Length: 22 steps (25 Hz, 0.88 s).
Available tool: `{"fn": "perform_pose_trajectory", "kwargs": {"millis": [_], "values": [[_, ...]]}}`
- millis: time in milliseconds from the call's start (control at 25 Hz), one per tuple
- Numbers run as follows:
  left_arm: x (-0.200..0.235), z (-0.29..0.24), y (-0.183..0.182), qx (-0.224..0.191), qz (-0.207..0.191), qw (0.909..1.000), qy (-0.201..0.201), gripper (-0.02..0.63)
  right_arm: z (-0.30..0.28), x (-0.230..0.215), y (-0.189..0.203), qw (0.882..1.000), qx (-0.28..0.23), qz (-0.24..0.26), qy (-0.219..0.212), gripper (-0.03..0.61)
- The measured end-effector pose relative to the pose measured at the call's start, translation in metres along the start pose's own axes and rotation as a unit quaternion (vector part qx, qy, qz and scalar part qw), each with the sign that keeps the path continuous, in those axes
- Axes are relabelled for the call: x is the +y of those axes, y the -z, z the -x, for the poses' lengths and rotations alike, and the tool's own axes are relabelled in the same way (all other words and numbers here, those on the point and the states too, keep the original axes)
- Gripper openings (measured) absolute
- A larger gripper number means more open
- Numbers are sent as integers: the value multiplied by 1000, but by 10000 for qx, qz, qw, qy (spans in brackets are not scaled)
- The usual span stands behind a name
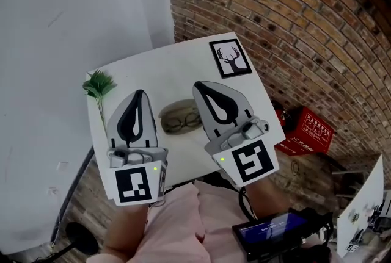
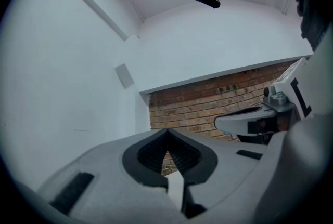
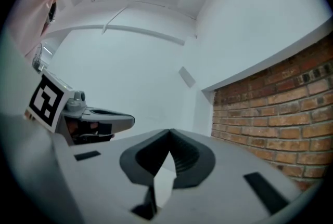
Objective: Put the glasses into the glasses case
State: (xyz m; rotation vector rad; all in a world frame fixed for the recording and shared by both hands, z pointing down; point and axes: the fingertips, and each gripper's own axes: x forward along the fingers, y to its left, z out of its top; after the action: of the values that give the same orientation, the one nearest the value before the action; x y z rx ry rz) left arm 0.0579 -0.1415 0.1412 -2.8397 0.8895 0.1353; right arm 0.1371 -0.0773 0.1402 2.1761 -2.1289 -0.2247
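Note:
In the head view a beige oval glasses case [image 1: 173, 110] lies open on the white table [image 1: 183, 63]. Dark-rimmed glasses [image 1: 185, 122] lie inside it. My left gripper [image 1: 140, 93] is held up to the left of the case, shut and empty. To the right of the case, my right gripper [image 1: 197, 85] is also raised, shut with nothing in it. Both gripper views look level at the wall, with no table or case in them. In the left gripper view the left gripper [image 2: 167, 131] has its jaws meeting at the tip. The right gripper [image 3: 169, 131] shows the same.
A framed deer picture [image 1: 231, 58] lies at the table's far right corner. A green plant sprig [image 1: 98, 84] sits at its left edge. A brick wall [image 1: 293, 24] runs along the right, with a red box [image 1: 308, 130] on the floor below it. A dark screen [image 1: 275, 234] is near my lap.

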Motion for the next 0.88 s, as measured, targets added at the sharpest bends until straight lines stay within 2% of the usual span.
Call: {"fn": "perform_pose_trajectory", "kwargs": {"millis": [360,600,880], "values": [[-5,0,2,-29,31,10000,53,6,7,-5,-3,9996,-47,44,267,3],[-14,0,5,74,170,9998,108,6,8,-5,-4,9997,-92,9,224,3],[-15,-1,6,52,159,9998,73,6,9,-5,-2,9998,-102,6,190,3]]}}
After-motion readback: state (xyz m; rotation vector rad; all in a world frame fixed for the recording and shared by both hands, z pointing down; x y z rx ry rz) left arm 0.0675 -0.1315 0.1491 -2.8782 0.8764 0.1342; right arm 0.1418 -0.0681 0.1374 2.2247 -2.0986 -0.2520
